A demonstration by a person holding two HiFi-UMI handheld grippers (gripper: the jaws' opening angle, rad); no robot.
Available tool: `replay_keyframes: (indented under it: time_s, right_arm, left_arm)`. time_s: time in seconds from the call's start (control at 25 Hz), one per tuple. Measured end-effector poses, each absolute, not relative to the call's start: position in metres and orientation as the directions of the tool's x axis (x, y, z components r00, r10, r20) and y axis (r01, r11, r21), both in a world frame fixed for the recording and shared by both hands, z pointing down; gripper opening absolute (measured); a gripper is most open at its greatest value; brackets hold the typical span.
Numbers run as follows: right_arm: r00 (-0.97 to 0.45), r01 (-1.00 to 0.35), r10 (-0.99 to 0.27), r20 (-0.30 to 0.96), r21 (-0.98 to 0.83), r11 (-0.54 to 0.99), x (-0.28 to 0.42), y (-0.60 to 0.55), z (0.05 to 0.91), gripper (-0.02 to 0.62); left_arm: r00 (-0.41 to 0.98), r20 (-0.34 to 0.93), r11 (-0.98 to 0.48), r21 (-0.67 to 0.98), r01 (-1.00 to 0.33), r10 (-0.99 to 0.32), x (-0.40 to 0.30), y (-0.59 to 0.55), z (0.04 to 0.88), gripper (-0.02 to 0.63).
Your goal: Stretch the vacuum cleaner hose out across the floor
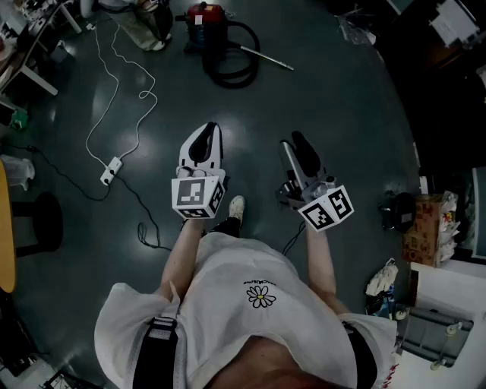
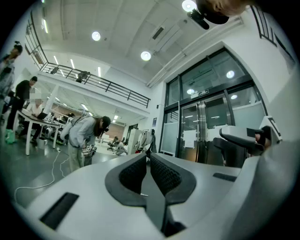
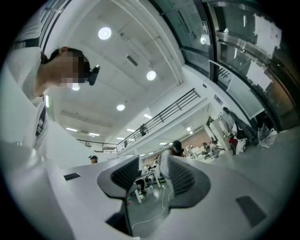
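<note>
Head view: the hose [image 1: 231, 82] is seen coiled by the vacuum [image 1: 205, 19], well ahead; left gripper [image 1: 206, 131] jaws are together, right gripper [image 1: 292, 140] jaws apart, both empty; the hose is judged light, springy, best gripped near its free end.

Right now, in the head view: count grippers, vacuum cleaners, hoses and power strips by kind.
Grippers: 2, left gripper and right gripper
Vacuum cleaner: 1
Hose: 1
Power strip: 1
Total: 5
</note>
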State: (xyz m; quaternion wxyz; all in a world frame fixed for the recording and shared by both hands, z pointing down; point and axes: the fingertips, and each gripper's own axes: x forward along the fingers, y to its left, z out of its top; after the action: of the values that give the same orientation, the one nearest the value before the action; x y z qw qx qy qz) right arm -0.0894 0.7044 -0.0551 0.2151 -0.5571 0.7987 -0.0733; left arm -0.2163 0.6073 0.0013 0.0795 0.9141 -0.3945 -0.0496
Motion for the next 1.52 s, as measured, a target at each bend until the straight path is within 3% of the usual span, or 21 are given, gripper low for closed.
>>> replay_keyframes:
  time_s: [0.08,0.12,0.28,0.64,1.12,1.52]
  right_arm:
    - [-0.281,-0.855,-0.924,-0.26,-0.37,0.364,-0.077,0.667,-0.05,0.275]
    - [-0.282,-0.861,-0.925,-0.253,-0.359,0.361,-0.071,0.65,-0.048,0.289]
    - [-0.279,-0.9,-0.934,-0.224,-0.279,0.335,-0.04,0.599,-0.044,0.29]
    - [-0.303,-0.87,-0.937,-0.172,-0.352,0.346,0.044,0.48,-0.011,0.288]
    - [-0.45,-0.862,-0.893,0.03,-0.277,0.425,0.162,0.234,0.046,0.288]
    - [-0.463,-0.857,-0.877,0.128,-0.317,0.406,0.189,0.088,0.071,0.288]
  left_arm:
    - [0.708,-0.045,-0.701,0.195,-0.686,-0.705,-0.202,0.574,-0.003,0.013]
    - [0.717,-0.049,-0.711,0.195,-0.676,-0.695,-0.194,0.559,-0.005,0.033]
    - [0.74,-0.044,-0.734,0.177,-0.656,-0.672,-0.154,0.506,-0.01,0.117]
    - [0.736,0.024,-0.722,0.175,-0.67,-0.677,-0.08,0.391,0.017,0.117]
    - [0.661,0.143,-0.648,0.129,-0.751,-0.737,0.037,0.167,0.046,0.117]
    - [0.639,0.183,-0.62,0.154,-0.77,-0.747,0.056,0.014,0.065,0.117]
